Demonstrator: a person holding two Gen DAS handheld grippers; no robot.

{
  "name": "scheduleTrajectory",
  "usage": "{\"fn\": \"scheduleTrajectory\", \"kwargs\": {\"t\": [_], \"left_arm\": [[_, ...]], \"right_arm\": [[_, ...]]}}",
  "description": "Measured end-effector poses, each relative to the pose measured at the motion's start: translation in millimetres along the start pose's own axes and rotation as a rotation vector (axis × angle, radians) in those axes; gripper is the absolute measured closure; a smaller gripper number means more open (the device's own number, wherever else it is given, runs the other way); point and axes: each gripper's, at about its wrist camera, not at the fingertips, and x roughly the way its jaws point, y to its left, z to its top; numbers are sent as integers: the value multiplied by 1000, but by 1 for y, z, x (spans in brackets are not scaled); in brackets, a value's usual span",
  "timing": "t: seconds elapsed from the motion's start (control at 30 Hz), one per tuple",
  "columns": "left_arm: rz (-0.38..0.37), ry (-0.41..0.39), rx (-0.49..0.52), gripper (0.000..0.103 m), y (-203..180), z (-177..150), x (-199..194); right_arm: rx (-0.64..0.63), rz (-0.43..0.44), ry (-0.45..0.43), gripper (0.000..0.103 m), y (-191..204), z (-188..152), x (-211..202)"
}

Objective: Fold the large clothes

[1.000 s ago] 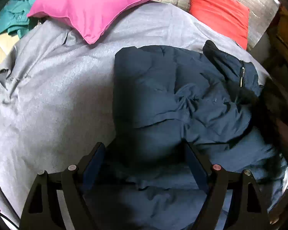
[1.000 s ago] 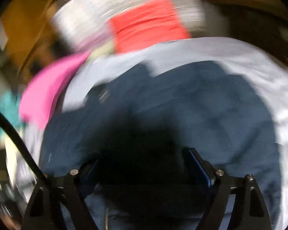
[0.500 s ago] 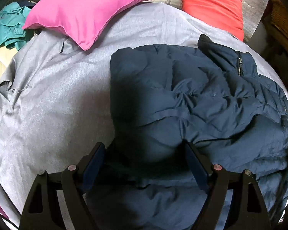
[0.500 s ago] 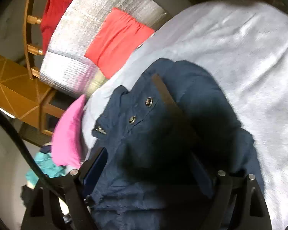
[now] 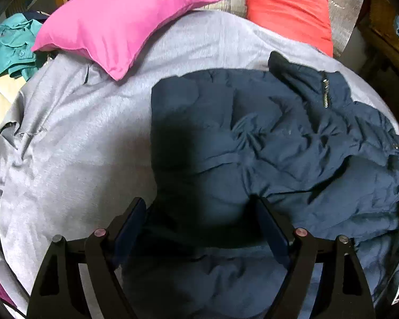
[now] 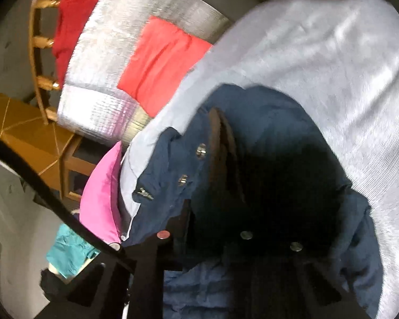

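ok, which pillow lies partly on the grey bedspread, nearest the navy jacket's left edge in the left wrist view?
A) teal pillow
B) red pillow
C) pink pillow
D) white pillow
C: the pink pillow has its corner on the grey bedspread, up and left of the navy jacket; the red one sits further back.

grey bed [image 5: 93,138], navy jkt [image 5: 252,146], pink pillow [image 5: 119,24]

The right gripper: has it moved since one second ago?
Yes. The right gripper has rolled: the red pillow swung from top centre to upper left. Its jaws have just closed on the jacket.
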Motion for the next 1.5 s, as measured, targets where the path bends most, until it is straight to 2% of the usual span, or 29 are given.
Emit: {"fn": "scheduleTrajectory", "kwargs": {"t": [0.17,0.3,0.37,0.4,0.43,0.47,0.53,0.57,0.63,0.77,0.93,1.07,1.5], "left_arm": [[1,-21,43,19,-3,-4,-10],[16,24,63,19,-2,-7,7],[12,22,53,19,-1,-5,6],[11,12,49,19,-1,-3,3],[10,-5,45,19,-1,-2,0],[5,-26,43,19,-2,0,-5],[-9,-60,39,19,-4,2,-12],[-15,-83,36,19,-6,2,-16],[-19,-121,32,19,-10,4,-21],[-11,-118,27,19,-18,4,-15],[31,-75,53,19,-30,0,3],[55,-70,77,18,-35,-2,11],[42,-69,94,18,-34,-3,12]], "right_arm": [[-92,-93,10,84,10,-18,-21],[-64,-191,104,82,-12,-19,-5],[-62,-202,123,68,-15,-14,-4],[-75,-218,114,58,-12,-12,-8],[-99,-239,90,51,-8,-11,-13],[-140,-267,46,38,-1,-9,-21],[-248,-336,-60,29,18,-11,-37],[-335,-386,-112,29,32,-16,-43],[-426,-441,-159,29,46,-22,-47],[-545,-500,-223,29,67,-33,-50],[-583,-542,-250,29,74,-35,-45],[-606,-569,-254,29,80,-39,-40],[-668,-596,-273,29,98,-50,-25]]}}
